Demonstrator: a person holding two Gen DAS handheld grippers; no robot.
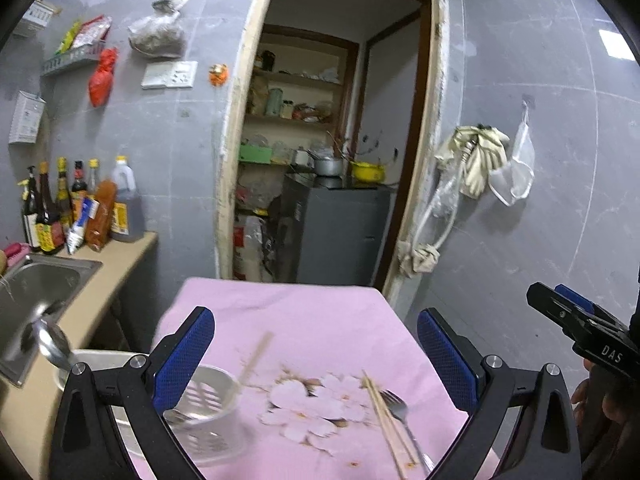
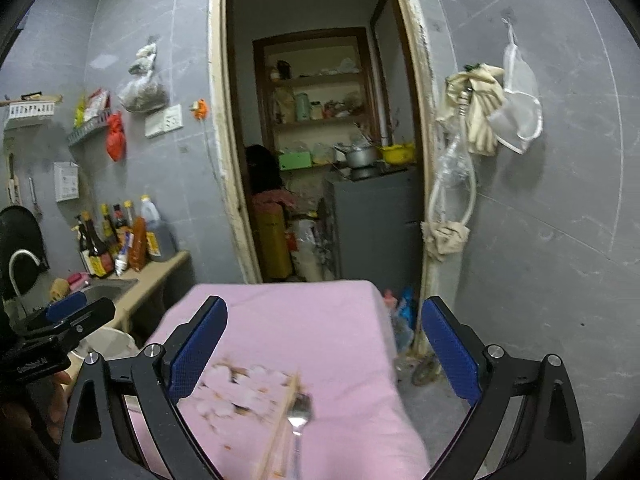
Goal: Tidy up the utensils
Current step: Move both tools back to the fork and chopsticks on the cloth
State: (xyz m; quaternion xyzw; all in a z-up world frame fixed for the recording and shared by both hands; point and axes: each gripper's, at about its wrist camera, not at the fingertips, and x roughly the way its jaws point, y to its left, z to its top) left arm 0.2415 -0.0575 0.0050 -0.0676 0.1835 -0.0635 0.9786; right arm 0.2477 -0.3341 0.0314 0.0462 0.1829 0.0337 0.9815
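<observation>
- While both tools hang above the pink flower-printed tablecloth [image 1: 320,320] with nothing between their fingers, the step in hand looks like the reach for the next utensil, with the sorting only partly done.
- The left gripper [image 1: 316,360], black-framed with blue textured pads, is spread wide and empty, touching nothing; it hovers over the cloth's near half.
- The right gripper [image 2: 324,356], of the same build, is likewise splayed wide and empty, directly above a silver metal fork [image 2: 298,416].
- That fork lies on the cloth just beside a pair of pale wooden chopsticks [image 2: 282,432], so close that they seem to touch; in the left view the same fork [image 1: 398,406] and chopsticks [image 1: 384,412] sit toward the right side of the cloth.
- The white slotted plastic utensil holder [image 1: 208,404] stands near the cloth's left edge, with a further chopstick leaning out of it, blurred, and something metallic inside that I cannot identify.
- I judge the next move calls for lowering the right gripper over the fork or the chopsticks, closing on one item alone, then carrying it across to the holder.
- Farther left, a shiny steel spoon [image 1: 50,344] shows beside a stainless sink [image 1: 44,280] on the tan counter.
- Beyond, sauce bottles [image 1: 72,204] line the grey wall.
</observation>
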